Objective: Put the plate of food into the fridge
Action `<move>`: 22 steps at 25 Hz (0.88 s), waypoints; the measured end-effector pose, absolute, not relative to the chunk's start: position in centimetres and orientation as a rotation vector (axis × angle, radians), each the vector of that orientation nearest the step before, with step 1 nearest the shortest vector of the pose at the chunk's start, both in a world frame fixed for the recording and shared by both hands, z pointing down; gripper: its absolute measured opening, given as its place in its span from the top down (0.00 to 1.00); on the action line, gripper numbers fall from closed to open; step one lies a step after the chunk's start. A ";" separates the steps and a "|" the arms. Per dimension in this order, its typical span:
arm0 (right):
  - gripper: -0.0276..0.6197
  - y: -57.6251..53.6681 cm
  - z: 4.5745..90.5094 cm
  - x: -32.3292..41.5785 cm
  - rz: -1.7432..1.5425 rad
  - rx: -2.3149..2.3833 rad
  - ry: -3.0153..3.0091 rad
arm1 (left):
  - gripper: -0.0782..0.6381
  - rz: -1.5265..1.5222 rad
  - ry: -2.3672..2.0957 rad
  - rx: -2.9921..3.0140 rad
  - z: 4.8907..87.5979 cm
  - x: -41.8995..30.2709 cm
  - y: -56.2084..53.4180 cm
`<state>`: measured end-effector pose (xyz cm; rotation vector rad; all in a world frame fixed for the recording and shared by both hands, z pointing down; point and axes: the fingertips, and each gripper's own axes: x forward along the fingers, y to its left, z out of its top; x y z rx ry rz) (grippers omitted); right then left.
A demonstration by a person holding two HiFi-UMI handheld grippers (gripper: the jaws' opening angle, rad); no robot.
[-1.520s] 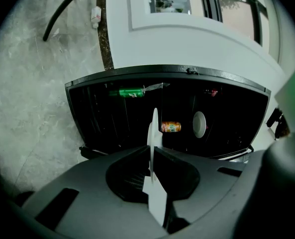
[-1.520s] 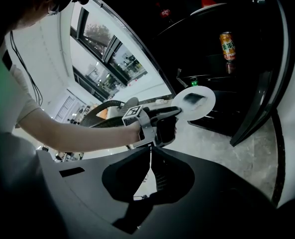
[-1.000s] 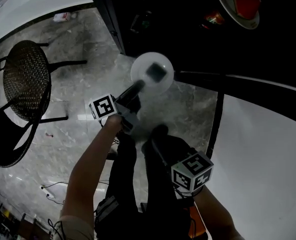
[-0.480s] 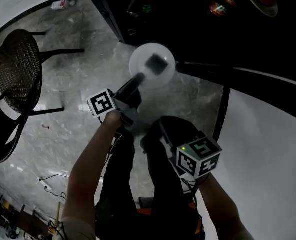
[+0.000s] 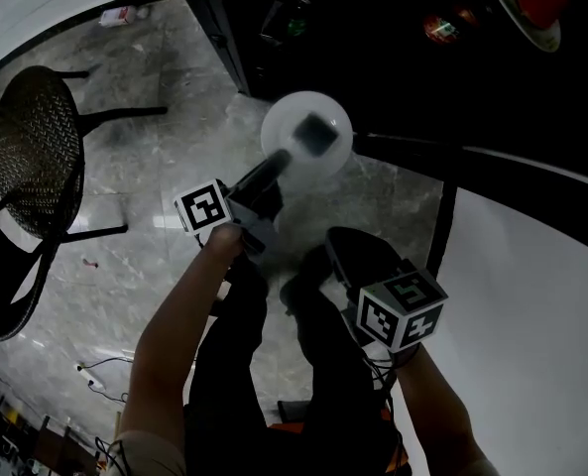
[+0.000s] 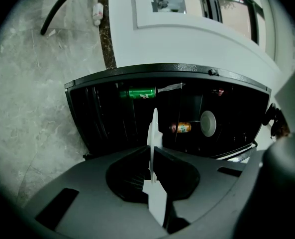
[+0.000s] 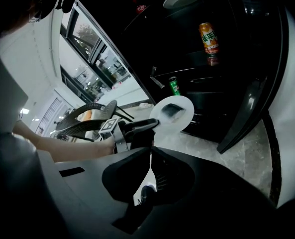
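A white plate point(image 5: 325, 162) carrying a dark piece of food point(image 5: 316, 134) hangs over the marble floor in front of the open dark fridge point(image 5: 373, 58). My left gripper point(image 5: 280, 161) is shut on the plate's near rim. In the left gripper view the plate point(image 6: 154, 128) stands edge-on between the jaws of the left gripper point(image 6: 152, 156). My right gripper point(image 5: 331, 239) is lower and to the right, shut on nothing. The right gripper view shows its closed jaws point(image 7: 150, 156), with the plate point(image 7: 182, 118) and the left gripper point(image 7: 140, 127) beyond.
Inside the fridge lie a green can point(image 6: 140, 92), an orange can point(image 6: 181, 128) and a white bowl point(image 6: 208, 123). The fridge door point(image 7: 246, 113) stands open at the right. A wicker chair point(image 5: 41, 162) is at the left. A small bottle point(image 5: 115, 15) lies on the floor.
The right gripper has shifted a little to the right in the head view. The left gripper and the plate stay in about the same place.
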<state>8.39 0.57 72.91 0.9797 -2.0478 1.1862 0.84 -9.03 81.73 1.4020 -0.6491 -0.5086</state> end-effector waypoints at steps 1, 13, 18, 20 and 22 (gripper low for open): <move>0.92 0.3 73.3 8.2 1.186 0.981 -2.051 | 0.86 -0.503 -0.644 1.408 81.9 0.8 -9.2; 0.92 -1.6 76.8 6.4 1.179 0.981 -2.051 | 0.86 -0.474 -0.635 1.444 84.4 0.6 -11.0; 0.92 -1.0 77.9 6.5 1.196 0.972 -2.042 | 0.86 -0.504 -0.635 1.431 85.4 1.8 -11.7; 0.92 -1.0 78.2 6.7 1.196 0.970 -2.042 | 0.86 -0.505 -0.642 1.421 86.0 2.1 -11.9; 0.92 -1.0 78.6 7.3 1.195 0.976 -2.035 | 0.86 -0.505 -0.654 1.416 86.8 2.4 -12.1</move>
